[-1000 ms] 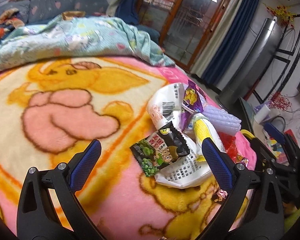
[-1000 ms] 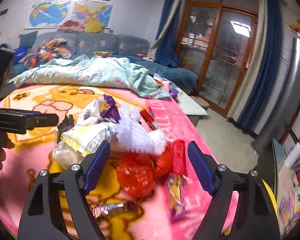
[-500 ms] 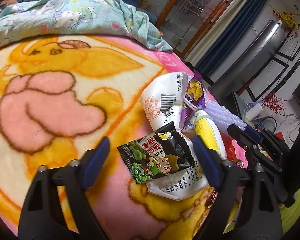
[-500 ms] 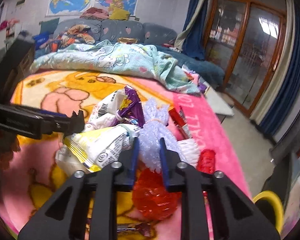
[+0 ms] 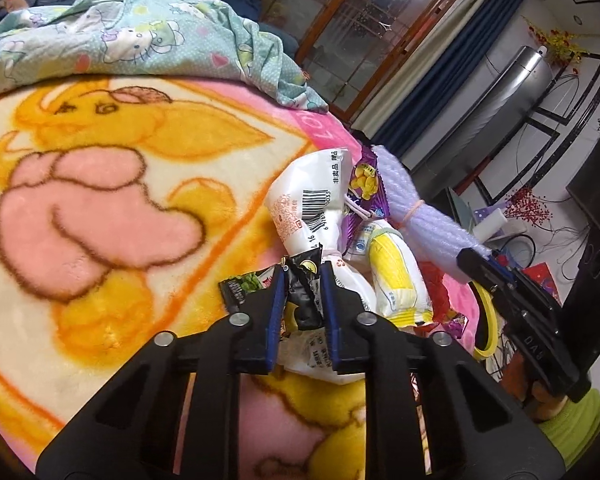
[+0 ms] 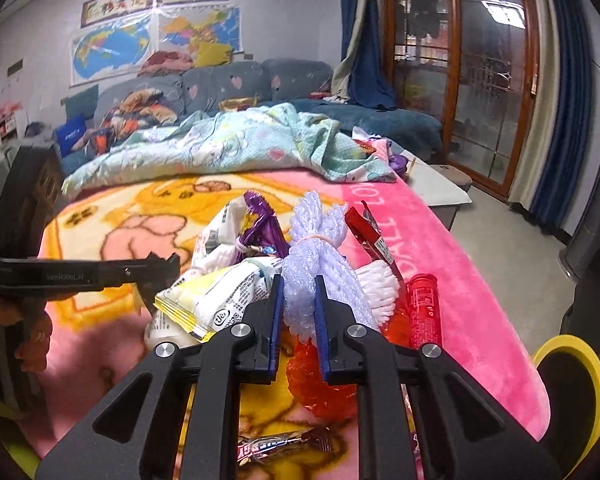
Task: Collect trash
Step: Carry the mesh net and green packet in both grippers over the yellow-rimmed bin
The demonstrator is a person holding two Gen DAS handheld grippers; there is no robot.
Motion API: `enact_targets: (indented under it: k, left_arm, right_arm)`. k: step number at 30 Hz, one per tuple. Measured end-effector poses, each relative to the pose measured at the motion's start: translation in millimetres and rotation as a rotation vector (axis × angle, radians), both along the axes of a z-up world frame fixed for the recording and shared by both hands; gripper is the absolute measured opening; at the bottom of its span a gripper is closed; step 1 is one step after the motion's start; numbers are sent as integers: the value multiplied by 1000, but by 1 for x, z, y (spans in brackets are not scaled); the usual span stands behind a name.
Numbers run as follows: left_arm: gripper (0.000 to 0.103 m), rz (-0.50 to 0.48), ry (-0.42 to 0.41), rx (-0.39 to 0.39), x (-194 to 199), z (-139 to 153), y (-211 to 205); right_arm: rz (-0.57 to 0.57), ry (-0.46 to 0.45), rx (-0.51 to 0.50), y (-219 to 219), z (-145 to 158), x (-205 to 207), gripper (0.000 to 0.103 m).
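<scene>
A heap of trash lies on the pink and yellow blanket [image 5: 100, 200]. My left gripper [image 5: 303, 276] is closing, and its pads pinch the crumpled black snack packet [image 5: 240, 286] at the heap's near side. Beside it lie a white barcode bag [image 5: 312, 204], a yellow-white packet [image 5: 396, 280] and a purple wrapper [image 5: 366, 184]. My right gripper [image 6: 298, 284] is closing too, its pads squeezing the white foam net bundle [image 6: 320, 248]. Under that bundle sit a red mesh wad [image 6: 320, 384] and a red tube [image 6: 422, 308].
A teal cartoon quilt [image 6: 240, 144] is bunched at the blanket's far edge, with a sofa behind. A yellow-rimmed bin [image 6: 596, 380] stands off the blanket's right edge. A candy bar wrapper [image 6: 276, 446] lies near the front. A person's hand holds the left gripper [image 6: 168, 264].
Both grippers went from wide open to shut. The left one closed on the black snack packet and crumpled it; the right one closed on the foam net bundle.
</scene>
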State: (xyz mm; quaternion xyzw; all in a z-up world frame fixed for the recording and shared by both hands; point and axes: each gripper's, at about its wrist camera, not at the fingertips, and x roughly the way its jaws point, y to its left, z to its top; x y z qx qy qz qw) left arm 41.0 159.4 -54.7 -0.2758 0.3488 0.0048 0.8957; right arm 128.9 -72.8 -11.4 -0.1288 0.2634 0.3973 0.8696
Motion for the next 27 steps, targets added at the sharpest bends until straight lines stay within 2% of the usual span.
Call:
enact_targets:
  k: [8, 18, 21, 27]
  left_arm:
    - [6, 52, -31, 40, -18, 14, 7]
    - [6, 46, -129, 128, -22, 57, -7]
    - [6, 30, -148, 147, -23, 65, -16]
    - [6, -1, -164, 169, -22, 73, -33]
  right_arm:
    - [-21, 5, 63, -15, 13, -5, 14]
    - [9, 18, 122, -28, 29, -14, 13]
    - [42, 77, 112, -30, 29, -16, 13]
    - [15, 205, 76, -46, 21, -17, 13]
